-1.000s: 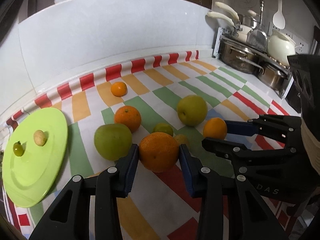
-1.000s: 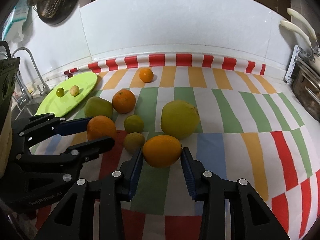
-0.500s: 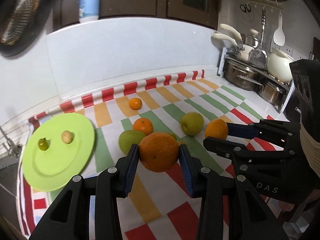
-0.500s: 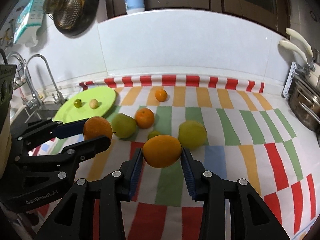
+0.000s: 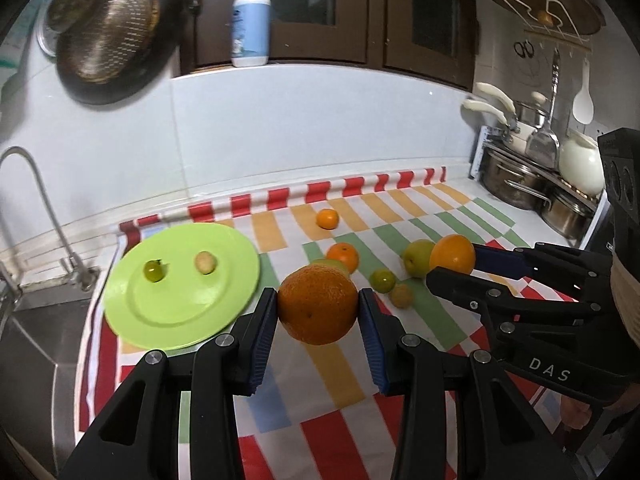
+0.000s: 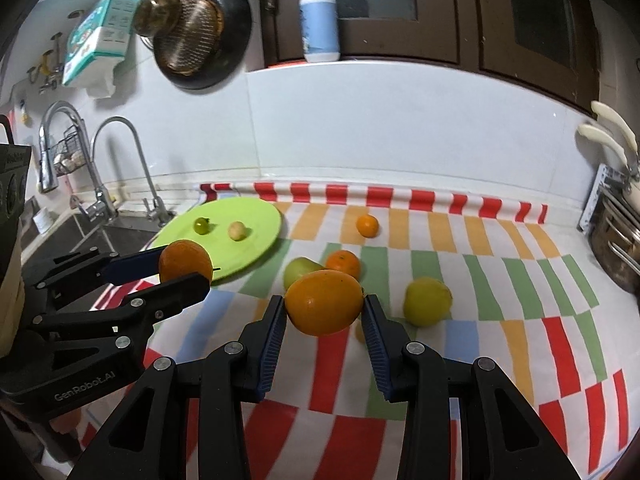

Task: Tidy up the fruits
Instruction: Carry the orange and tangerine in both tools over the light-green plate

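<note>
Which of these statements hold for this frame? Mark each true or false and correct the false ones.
1. Each gripper holds an orange. True: the left gripper is shut on the rough orange, and the right gripper on the smooth orange.
2. The green plate is bare. False: a small green fruit and a small pale fruit lie on it.
3. Both held oranges rest on the cloth. False: both are lifted clear of the striped cloth.
4. A small orange lies alone near the cloth's far edge. True.
5. The pump bottle lies tipped over. False: it stands upright.
</note>
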`<control>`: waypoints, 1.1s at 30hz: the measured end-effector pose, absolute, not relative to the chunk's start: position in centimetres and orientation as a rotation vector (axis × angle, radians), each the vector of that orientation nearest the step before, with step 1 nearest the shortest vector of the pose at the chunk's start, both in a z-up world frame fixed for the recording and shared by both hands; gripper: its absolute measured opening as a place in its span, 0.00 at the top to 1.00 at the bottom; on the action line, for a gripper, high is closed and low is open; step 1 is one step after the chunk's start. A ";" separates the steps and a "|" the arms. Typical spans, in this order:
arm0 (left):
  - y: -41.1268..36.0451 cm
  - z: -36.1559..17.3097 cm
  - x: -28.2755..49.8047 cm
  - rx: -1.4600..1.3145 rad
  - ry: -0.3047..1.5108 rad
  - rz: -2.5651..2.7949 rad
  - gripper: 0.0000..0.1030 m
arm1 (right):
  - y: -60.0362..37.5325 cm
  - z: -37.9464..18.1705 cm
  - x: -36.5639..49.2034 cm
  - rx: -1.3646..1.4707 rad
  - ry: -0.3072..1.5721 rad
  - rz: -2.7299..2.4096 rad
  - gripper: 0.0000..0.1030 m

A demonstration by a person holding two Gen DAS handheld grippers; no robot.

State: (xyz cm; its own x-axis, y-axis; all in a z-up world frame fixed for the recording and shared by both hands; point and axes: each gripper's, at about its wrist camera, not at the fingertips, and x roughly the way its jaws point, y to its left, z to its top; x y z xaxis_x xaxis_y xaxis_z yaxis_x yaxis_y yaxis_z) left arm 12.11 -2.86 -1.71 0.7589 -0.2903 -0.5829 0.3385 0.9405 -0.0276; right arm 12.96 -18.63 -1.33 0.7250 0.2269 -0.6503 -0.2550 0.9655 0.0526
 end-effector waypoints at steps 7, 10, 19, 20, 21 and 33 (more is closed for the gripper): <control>-0.6 -0.5 10.7 0.063 0.594 -0.296 0.61 | -16.7 -0.2 12.5 -0.045 0.672 0.304 0.61; 0.2 -0.1 10.5 0.064 0.580 -0.270 0.61 | -15.9 0.3 12.5 -0.044 0.654 0.319 0.61; 3.3 0.8 9.7 0.054 0.551 -0.202 0.61 | -12.9 1.4 12.7 -0.054 0.616 0.371 0.61; 3.6 0.9 9.7 0.054 0.548 -0.197 0.61 | -12.6 1.6 12.7 -0.056 0.610 0.378 0.61; 3.8 0.9 9.7 0.053 0.546 -0.193 0.61 | -12.3 1.7 12.8 -0.058 0.606 0.382 0.61; 6.2 1.2 11.4 0.049 0.538 -0.138 0.61 | -9.3 1.8 15.0 -0.072 0.587 0.421 0.61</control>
State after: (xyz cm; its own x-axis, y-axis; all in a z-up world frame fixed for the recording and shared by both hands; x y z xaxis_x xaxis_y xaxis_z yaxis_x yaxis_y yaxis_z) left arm 11.35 6.16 1.22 0.8496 -0.1182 -0.5140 0.1440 0.9895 0.0105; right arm 15.00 -9.34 1.80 0.7504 0.3650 -0.5510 -0.4056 0.9126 0.0520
